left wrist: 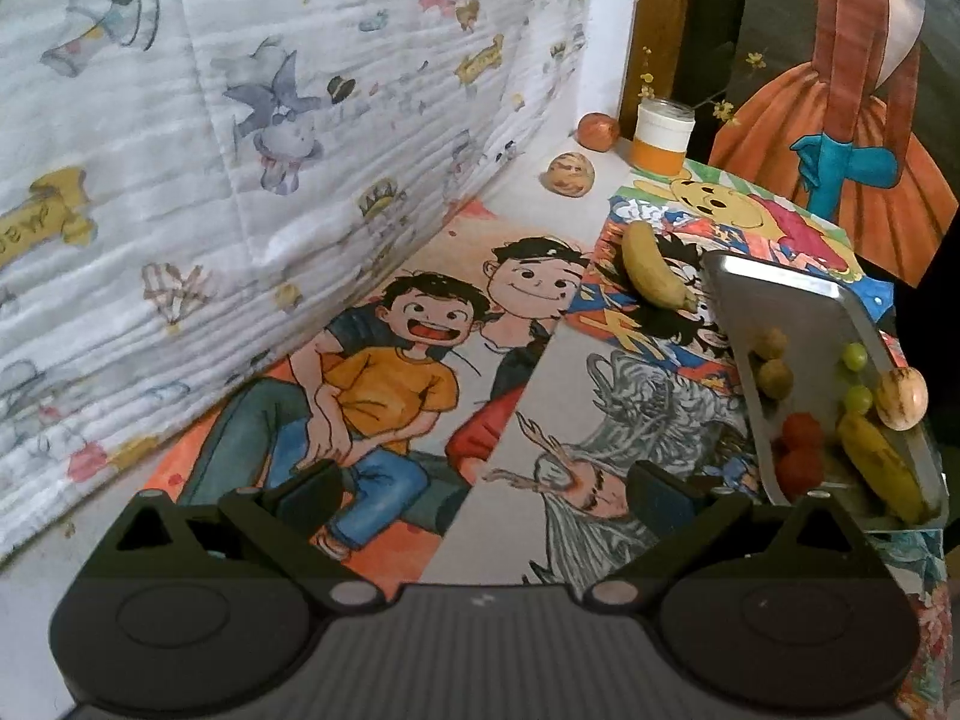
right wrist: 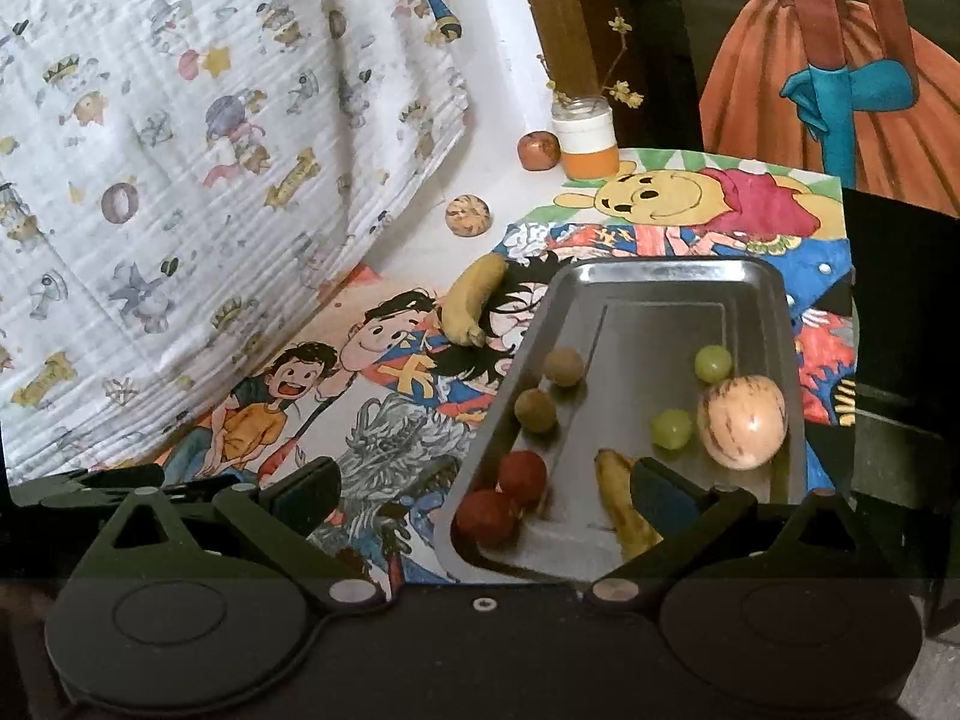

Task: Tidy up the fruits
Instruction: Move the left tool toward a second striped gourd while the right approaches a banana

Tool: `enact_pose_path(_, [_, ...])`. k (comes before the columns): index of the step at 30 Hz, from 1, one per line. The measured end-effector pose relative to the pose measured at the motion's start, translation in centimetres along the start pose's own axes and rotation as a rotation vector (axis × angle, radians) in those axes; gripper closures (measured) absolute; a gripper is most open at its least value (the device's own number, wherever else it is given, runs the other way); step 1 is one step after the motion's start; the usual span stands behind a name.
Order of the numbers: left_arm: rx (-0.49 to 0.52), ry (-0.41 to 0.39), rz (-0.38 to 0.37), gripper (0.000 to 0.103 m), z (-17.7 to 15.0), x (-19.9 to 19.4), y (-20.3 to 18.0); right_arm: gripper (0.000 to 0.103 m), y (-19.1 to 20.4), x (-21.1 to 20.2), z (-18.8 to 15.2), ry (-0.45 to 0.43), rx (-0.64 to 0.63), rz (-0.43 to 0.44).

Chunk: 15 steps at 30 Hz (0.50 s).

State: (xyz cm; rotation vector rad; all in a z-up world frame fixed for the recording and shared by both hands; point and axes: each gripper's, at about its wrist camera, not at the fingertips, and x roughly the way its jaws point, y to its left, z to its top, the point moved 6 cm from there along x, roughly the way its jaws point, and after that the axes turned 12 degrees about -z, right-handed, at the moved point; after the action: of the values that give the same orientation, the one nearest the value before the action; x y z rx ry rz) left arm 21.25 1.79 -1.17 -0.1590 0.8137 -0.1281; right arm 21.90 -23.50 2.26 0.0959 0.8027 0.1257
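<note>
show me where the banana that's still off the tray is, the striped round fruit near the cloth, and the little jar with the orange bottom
banana off the tray (right wrist: 471,306), right wrist view, on the middle of its yellow body.
striped round fruit (right wrist: 468,215), right wrist view, on the centre of its skin.
jar (right wrist: 587,135), right wrist view, on its white band above the orange base.

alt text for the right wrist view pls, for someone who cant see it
A metal tray on a table of cartoon drawings holds two red fruits, two brown ones, two green grapes, a pale striped melon and a banana. The open right gripper hovers over the tray's near end. Another banana lies outside the tray.
</note>
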Motion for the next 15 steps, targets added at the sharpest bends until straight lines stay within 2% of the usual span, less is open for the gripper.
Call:
enact_pose_path(9, [0.016, 0.028, 0.01, 0.0, 2.7, 1.8, 0.5, 0.001, 0.0, 1.1, 1.0, -0.037, -0.085, -0.023])
enact_pose_path(13, [0.035, 0.037, 0.011, 0.0, 5.4, 2.8, 0.5, 0.001, -0.8, 1.1, 1.5, -0.06, -0.146, -0.04])
enact_pose_path(15, [0.052, 0.011, 0.019, 0.0, 7.2, 3.5, 0.1, 0.001, -1.4, 0.8, 2.1, -0.074, -0.155, -0.042])
